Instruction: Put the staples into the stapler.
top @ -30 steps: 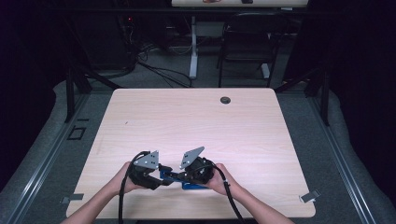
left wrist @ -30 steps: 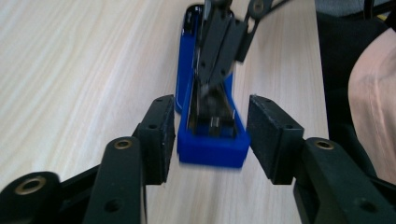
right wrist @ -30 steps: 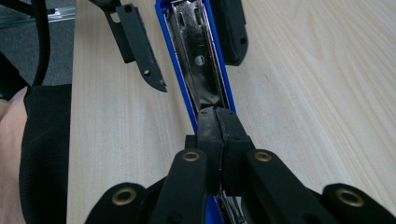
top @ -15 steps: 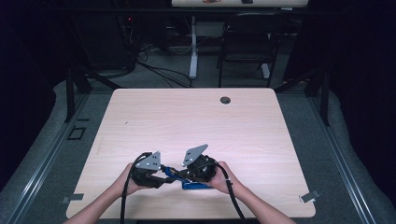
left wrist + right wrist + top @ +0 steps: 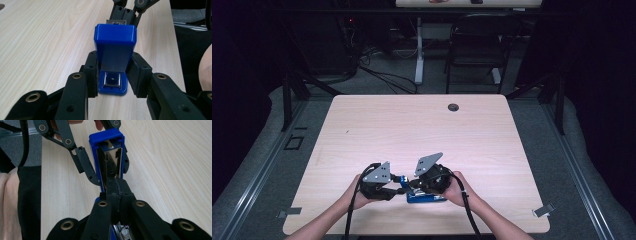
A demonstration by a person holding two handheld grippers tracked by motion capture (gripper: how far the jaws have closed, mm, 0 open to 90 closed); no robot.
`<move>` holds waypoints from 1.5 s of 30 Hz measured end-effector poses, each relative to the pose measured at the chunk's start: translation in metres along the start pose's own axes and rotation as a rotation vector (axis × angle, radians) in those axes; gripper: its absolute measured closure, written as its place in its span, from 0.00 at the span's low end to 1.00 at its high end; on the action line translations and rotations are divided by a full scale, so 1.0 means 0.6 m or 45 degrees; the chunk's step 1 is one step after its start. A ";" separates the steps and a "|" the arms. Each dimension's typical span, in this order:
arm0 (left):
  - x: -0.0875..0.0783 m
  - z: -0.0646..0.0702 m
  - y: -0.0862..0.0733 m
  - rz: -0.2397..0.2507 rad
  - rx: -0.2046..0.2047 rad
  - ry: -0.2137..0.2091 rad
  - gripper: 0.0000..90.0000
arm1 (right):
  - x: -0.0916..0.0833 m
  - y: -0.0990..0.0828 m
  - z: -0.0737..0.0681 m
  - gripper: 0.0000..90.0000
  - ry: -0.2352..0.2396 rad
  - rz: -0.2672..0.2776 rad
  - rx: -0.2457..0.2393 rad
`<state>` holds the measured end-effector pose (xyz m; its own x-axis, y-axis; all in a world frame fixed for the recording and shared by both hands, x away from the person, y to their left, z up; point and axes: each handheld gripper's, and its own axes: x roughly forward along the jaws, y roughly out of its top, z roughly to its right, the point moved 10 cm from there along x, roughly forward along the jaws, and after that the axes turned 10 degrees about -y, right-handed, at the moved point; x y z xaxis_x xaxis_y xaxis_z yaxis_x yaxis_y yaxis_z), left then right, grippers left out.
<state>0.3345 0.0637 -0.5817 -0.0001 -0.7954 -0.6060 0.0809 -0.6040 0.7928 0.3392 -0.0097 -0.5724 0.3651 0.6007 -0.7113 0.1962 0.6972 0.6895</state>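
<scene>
Down near the tabletop's front edge, a little right of its middle, I hold a blue stapler point(image 5: 426, 196) between my two grippers, which face each other and nearly meet. My left gripper point(image 5: 388, 189) comes at it from the left side, my right gripper point(image 5: 414, 185) from the right, each with a grey plate standing up on top.

From the left gripper view, my left gripper point(image 5: 113, 75) is clenched on the stapler point(image 5: 115, 47): one black pad point(image 5: 92, 72) presses each flank of the blue top arm, which tilts up away from the base, leaving the metal strip at the base's near end showing below. Beyond it the other gripper's jaws reach in at the stapler's far end.

From the right gripper view, my right gripper point(image 5: 117, 192) has its jaws pressed together with no gap that I can see, pinching something thin at the stapler's point(image 5: 110, 162) near end; I cannot tell just which part. The stapler stands open, its shiny metal channel facing me inside the blue shell. My left gripper's jaws flank it farther off.

A small dark round hole point(image 5: 453, 107) sits near the tabletop's point(image 5: 412, 130) back edge, well apart from the stapler.
</scene>
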 end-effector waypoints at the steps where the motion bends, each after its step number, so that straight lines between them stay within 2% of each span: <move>1: 0.002 0.000 0.002 0.000 0.007 0.000 0.72 | -0.003 -0.002 0.003 1.00 0.000 -0.011 -0.013; 8: 0.017 -0.001 0.017 0.024 0.034 -0.017 0.72 | -0.021 -0.011 0.014 1.00 -0.001 0.000 0.011; 11: 0.020 -0.002 0.018 0.032 0.028 -0.027 0.72 | -0.028 -0.011 0.017 0.99 0.006 0.021 0.028; 17: 0.022 -0.002 0.018 0.035 0.023 -0.029 0.72 | -0.034 -0.014 0.017 0.99 0.010 0.009 0.008; 22: 0.026 -0.004 0.020 0.034 0.022 -0.032 0.72 | -0.034 -0.016 0.018 0.99 0.009 0.009 0.015; 27: 0.038 -0.006 0.022 0.055 0.007 -0.063 0.73 | -0.043 -0.024 0.027 0.98 -0.003 -0.001 0.024; 29: 0.042 -0.006 0.020 0.044 -0.002 -0.067 0.73 | -0.044 -0.025 0.027 0.98 0.000 0.003 0.033; 31: 0.050 -0.008 0.009 -0.012 0.012 -0.060 0.72 | -0.046 -0.026 0.028 0.98 0.004 -0.002 0.026; 36: 0.065 -0.011 -0.014 -0.079 -0.022 -0.073 0.73 | -0.049 -0.023 0.023 0.98 0.016 0.013 0.017; 38: 0.067 -0.012 -0.014 -0.065 -0.036 -0.078 0.73 | -0.049 -0.023 0.021 0.97 0.016 0.004 0.007; 39: 0.066 -0.014 -0.015 -0.084 -0.031 -0.073 0.73 | -0.048 -0.024 0.020 0.97 0.023 0.005 0.016; 41: 0.070 -0.014 -0.012 -0.076 -0.028 -0.091 0.74 | -0.046 -0.029 0.022 0.96 0.033 -0.004 0.016; 45: 0.071 -0.013 -0.012 -0.093 -0.028 -0.093 0.74 | -0.051 -0.034 0.026 0.96 0.034 0.001 0.026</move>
<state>0.3419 0.0343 -0.6136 -0.0791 -0.7513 -0.6552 0.0998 -0.6599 0.7447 0.3383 -0.0481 -0.5626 0.3406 0.6117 -0.7140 0.2145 0.6889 0.6924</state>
